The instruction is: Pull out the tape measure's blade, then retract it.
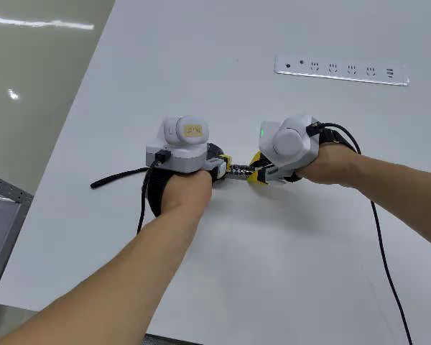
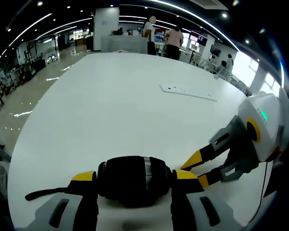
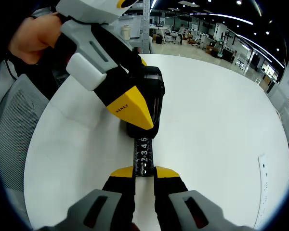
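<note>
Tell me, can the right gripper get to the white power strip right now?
Probably not straight away. The right gripper is shut on the tape blade, so it would need to let go first. After that, the bare table between it and the power strip looks free.

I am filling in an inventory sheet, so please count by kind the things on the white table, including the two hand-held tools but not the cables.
Tape measure: 1
Power strip: 1
Tools: 2, the left tool and the right tool
Total: 4
</note>
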Tool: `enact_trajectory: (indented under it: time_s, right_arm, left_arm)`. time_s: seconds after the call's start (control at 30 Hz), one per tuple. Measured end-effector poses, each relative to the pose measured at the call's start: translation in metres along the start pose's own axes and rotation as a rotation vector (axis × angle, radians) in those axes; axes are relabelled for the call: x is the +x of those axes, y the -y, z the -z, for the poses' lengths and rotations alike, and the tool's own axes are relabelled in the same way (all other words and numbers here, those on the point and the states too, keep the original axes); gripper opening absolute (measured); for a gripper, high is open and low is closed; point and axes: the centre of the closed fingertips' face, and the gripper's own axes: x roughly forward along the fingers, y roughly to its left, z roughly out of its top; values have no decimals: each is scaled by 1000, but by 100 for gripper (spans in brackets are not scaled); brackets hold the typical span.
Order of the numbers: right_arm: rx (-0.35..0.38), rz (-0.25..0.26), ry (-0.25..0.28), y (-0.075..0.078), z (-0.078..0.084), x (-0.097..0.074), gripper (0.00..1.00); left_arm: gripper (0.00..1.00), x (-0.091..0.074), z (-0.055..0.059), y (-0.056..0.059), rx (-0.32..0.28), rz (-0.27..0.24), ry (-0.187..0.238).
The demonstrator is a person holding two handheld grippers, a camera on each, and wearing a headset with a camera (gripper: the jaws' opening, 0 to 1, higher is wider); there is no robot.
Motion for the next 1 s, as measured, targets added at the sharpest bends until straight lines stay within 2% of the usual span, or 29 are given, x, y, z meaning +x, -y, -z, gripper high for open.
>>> enact_trajectory:
  time_s: [0.27, 0.47, 0.8, 1.0]
  right_arm:
    - [-26, 17, 9, 1, -4, 3, 14]
    - [-17, 36, 31, 2, -5, 4, 14]
    - [-1, 45, 65, 4, -8, 6, 14]
    - [-3, 41, 69, 5, -9, 7, 14]
  left_arm:
    - [57, 0, 0, 0, -1, -2, 4]
    - [57, 0, 0, 0, -1, -3, 11]
    - [57, 0, -1, 0, 15, -13, 40]
    - [57, 0, -2, -1, 12, -11, 42]
